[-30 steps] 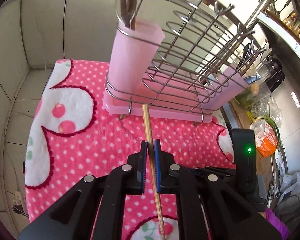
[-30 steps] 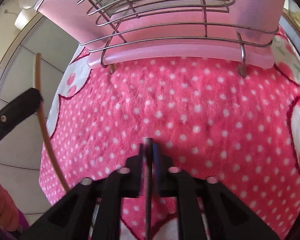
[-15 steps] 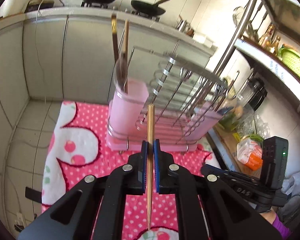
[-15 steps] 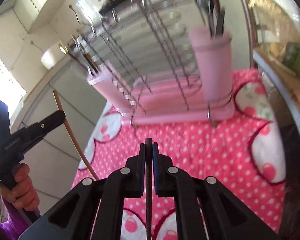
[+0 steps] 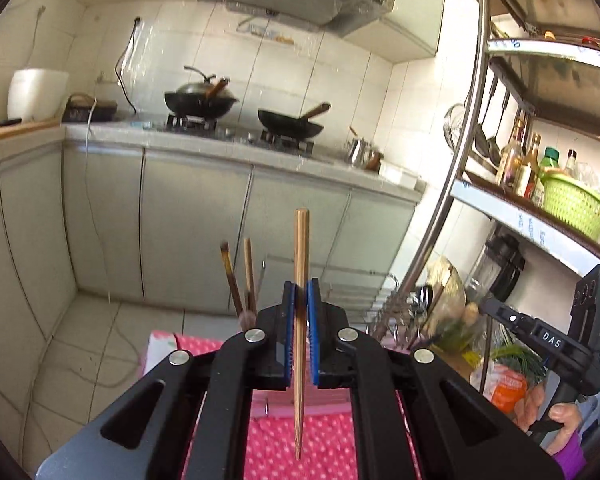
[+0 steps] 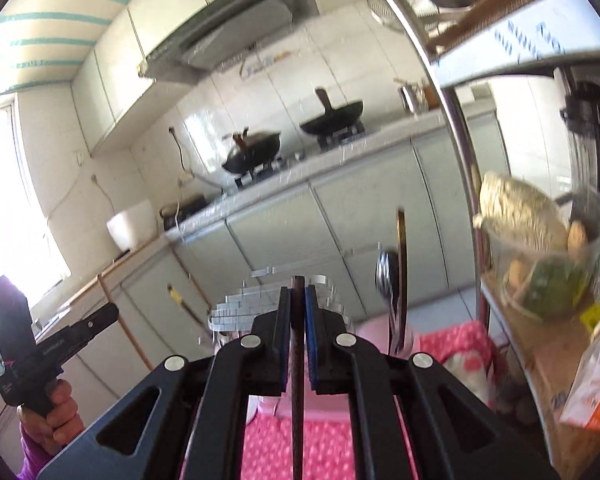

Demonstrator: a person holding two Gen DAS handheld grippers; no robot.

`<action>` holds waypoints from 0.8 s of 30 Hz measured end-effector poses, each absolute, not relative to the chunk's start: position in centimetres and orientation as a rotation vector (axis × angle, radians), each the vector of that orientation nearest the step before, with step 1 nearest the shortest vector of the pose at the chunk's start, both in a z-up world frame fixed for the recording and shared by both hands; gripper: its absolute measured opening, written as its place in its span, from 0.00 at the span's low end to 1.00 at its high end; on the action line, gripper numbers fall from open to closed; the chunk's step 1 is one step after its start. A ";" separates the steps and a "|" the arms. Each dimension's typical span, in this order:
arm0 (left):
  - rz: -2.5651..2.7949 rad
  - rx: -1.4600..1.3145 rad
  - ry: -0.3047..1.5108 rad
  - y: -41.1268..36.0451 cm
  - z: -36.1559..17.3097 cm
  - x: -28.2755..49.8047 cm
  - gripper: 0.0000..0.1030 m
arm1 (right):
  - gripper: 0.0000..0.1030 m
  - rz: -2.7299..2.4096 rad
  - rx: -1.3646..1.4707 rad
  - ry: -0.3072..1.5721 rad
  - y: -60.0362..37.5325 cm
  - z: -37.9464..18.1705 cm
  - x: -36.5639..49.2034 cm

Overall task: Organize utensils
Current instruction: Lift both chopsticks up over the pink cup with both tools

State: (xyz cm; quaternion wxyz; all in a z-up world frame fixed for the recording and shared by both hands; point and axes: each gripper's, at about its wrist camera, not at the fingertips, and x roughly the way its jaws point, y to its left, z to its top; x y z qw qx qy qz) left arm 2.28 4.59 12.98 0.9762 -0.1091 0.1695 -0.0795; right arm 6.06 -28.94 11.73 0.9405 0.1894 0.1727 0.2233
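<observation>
While both claws are raised above the pink spotted cloth (image 5: 328,440):
Left gripper (image 5: 300,300): clenched on one pale wooden chopstick (image 5: 301,264), upright.
Right gripper (image 6: 296,304): clenched on one dark chopstick (image 6: 297,380).
Pink holder (image 6: 380,334), far right: one spoon (image 6: 385,276), two sticks.
Woks on far counter: two (image 5: 201,100).

Your left gripper (image 5: 300,320) clamps an upright chopstick (image 5: 301,248), two chopsticks (image 5: 240,280) standing just left behind it, stove pans (image 5: 290,123) on the far counter (image 5: 236,140).
</observation>
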 end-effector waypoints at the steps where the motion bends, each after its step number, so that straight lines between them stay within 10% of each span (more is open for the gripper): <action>1: -0.151 -0.219 0.326 4.7 13.5 2.4 0.05 | 0.06 0.454 0.394 0.320 -29.3 12.4 6.3; 24: -0.023 -0.233 0.162 5.2 16.1 7.6 0.05 | 0.06 0.318 0.355 0.012 -30.8 14.2 12.0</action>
